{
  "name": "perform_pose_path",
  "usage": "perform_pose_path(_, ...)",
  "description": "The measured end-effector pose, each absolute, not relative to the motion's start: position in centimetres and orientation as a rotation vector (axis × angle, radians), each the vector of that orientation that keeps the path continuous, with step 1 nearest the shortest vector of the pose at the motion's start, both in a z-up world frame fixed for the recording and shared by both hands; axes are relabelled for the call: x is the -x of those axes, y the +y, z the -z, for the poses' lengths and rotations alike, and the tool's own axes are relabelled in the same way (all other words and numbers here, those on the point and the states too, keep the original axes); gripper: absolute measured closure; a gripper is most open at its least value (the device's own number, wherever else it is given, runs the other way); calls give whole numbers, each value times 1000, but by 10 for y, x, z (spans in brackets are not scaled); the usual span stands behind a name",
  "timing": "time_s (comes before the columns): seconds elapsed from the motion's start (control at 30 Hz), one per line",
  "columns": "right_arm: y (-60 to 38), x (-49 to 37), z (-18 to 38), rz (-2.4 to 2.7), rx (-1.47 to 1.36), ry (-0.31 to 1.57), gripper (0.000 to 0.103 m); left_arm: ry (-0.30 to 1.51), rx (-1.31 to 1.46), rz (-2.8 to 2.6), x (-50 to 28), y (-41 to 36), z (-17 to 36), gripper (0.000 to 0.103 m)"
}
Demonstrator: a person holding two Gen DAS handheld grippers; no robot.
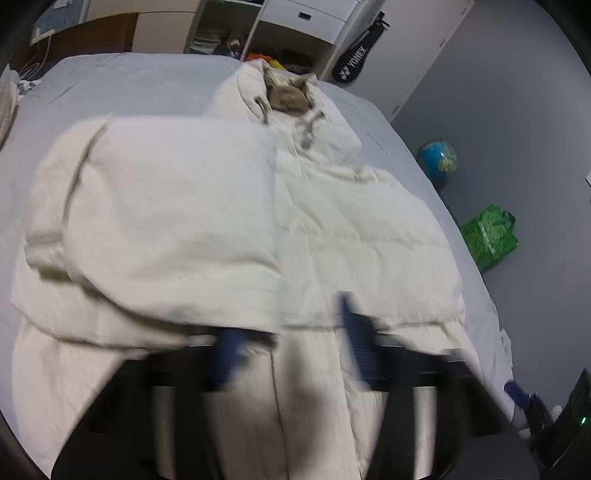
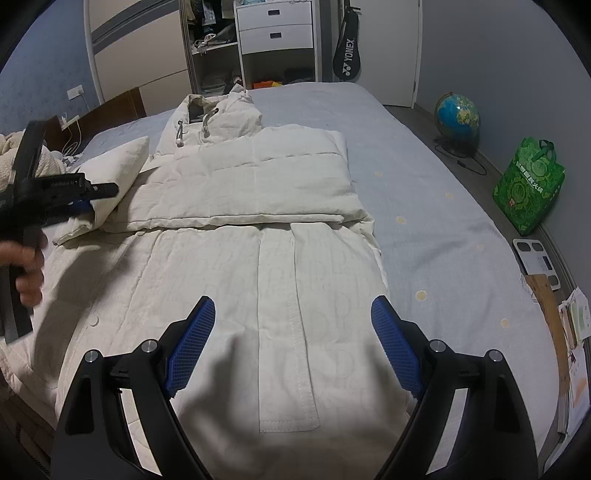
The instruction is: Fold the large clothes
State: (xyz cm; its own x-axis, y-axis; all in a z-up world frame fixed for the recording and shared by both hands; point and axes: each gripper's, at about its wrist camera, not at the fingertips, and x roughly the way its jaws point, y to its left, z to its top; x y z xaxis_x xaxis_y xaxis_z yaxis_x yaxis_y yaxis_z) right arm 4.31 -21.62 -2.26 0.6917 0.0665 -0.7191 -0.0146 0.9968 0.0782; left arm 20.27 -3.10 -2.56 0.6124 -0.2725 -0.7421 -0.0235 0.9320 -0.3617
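Note:
A cream padded hooded coat [image 2: 258, 206] lies flat on the bed, hood toward the wardrobe, one sleeve folded across the chest. It also fills the left wrist view [image 1: 221, 229]. My right gripper [image 2: 291, 332] is open and empty, hovering over the coat's lower front placket. My left gripper [image 1: 291, 343] is blurred in its own view; its blue pads [image 1: 229, 350] stand apart, the left one under the edge of a folded sleeve. From the right wrist view the left gripper [image 2: 92, 199] sits at the cuff of the left sleeve [image 2: 110, 177]; whether it grips the fabric is unclear.
The bed has a grey-blue sheet [image 2: 424, 192]. A wardrobe with drawers [image 2: 273, 33] and a racket bag [image 2: 347, 48] stand behind it. On the floor to the right are a globe [image 2: 458, 114], a green bag [image 2: 528, 184], a scale and papers.

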Motion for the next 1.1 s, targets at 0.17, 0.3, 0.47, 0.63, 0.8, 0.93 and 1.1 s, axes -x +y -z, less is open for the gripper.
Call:
perform_pose_path(0.17,-216,-43,23,-45,-67,810,21,926,344,184,-169,-23,36,26)
perform_pose_path(0.3,-213,-44,25,-45,-52,818,21,924,352,180,-141,3,33,26)
perform_pose_path(0.47,-209,-45,25,-41,-27,829,21,921,325,90,-108,46,23,25)
perform_pose_path(0.63,-199,-48,27,-40,32,849,21,903,351,17,-77,83,13,23)
perform_pose_path(0.8,-180,-54,28,-61,122,879,21,871,362,-48,-50,102,9,21)
perform_pose_path(0.93,-155,-61,22,-106,179,883,21,845,398,-67,-38,112,12,18)
perform_pose_path(1.1,-103,-81,7,-186,230,870,21,811,498,-105,-35,129,17,14)
